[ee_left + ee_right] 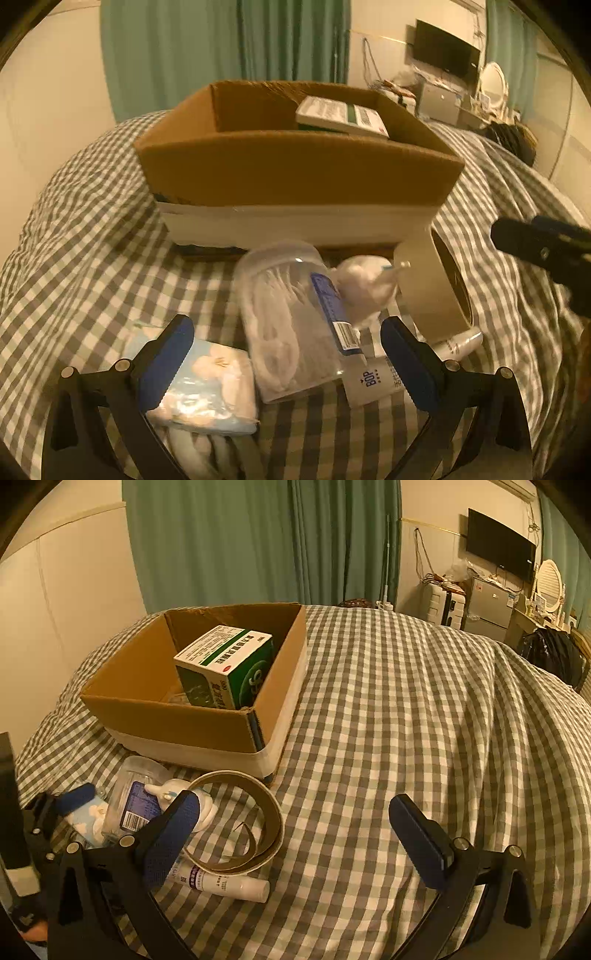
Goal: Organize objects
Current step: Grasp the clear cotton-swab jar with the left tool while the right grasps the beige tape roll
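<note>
While the cardboard box (177, 709) is sitting on the checked bedspread (424, 720) with a green-and-white carton (225, 664) already leaning inside it, the loose things are lying in a cluster just in front of its near wall. Both tools are hanging open and empty: the left hand-held gripper (288, 363) is spreading its blue pads on either side of a clear plastic jar (291, 325), without touching it as far as I can tell, and the right hand-held gripper (299, 842) is hovering over bare cloth just right of the tape roll (236, 823).

Lying on its side, the jar is looking light, hard and smooth, so it is likely to roll or slip; taking it across the middle of its body, clear of the label, seems safest. Beside it, a soft tissue pack (203, 387) is sitting under the left pad and would squash easily. A small white figure (365, 291) is resting between the jar and the tape roll and looks breakable. The roll is stiff and thin-walled, best pinched through its rim, and a slim white tube (225, 884) is lying against it, prone to rolling.

Things are crowding each other here, so a lift risks nudging neighbours. To the right the bedspread is lying open, and the box is offering plenty of room left of the carton.
</note>
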A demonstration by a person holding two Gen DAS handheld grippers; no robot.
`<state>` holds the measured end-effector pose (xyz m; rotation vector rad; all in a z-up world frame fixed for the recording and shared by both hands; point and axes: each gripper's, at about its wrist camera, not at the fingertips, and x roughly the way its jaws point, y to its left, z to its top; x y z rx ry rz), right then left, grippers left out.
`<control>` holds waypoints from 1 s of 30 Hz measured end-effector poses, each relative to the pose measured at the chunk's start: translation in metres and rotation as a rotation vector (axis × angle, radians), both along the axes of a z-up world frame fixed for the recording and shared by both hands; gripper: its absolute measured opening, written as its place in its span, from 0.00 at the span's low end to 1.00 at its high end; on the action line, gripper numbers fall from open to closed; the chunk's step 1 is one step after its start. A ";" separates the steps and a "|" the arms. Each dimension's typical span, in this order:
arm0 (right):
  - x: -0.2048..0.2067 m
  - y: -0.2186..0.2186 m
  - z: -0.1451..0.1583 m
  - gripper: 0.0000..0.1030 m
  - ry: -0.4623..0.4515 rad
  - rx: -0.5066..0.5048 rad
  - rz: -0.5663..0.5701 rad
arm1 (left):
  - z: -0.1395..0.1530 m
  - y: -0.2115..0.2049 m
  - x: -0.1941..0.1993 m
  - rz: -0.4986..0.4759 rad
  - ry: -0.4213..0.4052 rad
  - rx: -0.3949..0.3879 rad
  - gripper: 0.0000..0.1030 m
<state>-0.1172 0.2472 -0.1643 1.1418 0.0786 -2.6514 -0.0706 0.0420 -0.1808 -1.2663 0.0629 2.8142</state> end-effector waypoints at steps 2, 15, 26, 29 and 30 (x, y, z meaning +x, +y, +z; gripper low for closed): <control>0.000 -0.003 -0.003 1.00 -0.011 -0.002 0.016 | -0.006 0.004 -0.002 -0.020 -0.012 -0.010 1.00; -0.011 -0.017 -0.033 1.00 -0.155 -0.094 0.070 | -0.018 0.015 -0.006 -0.084 -0.040 -0.052 0.77; -0.017 -0.017 -0.050 0.96 -0.235 -0.150 0.106 | -0.002 -0.008 0.000 -0.071 -0.028 0.052 0.70; -0.013 -0.016 -0.046 0.82 -0.231 -0.159 0.127 | 0.003 -0.013 0.003 -0.065 -0.010 0.062 0.68; -0.012 -0.016 -0.044 0.82 -0.225 -0.146 0.125 | 0.004 -0.014 0.004 -0.063 -0.004 0.062 0.68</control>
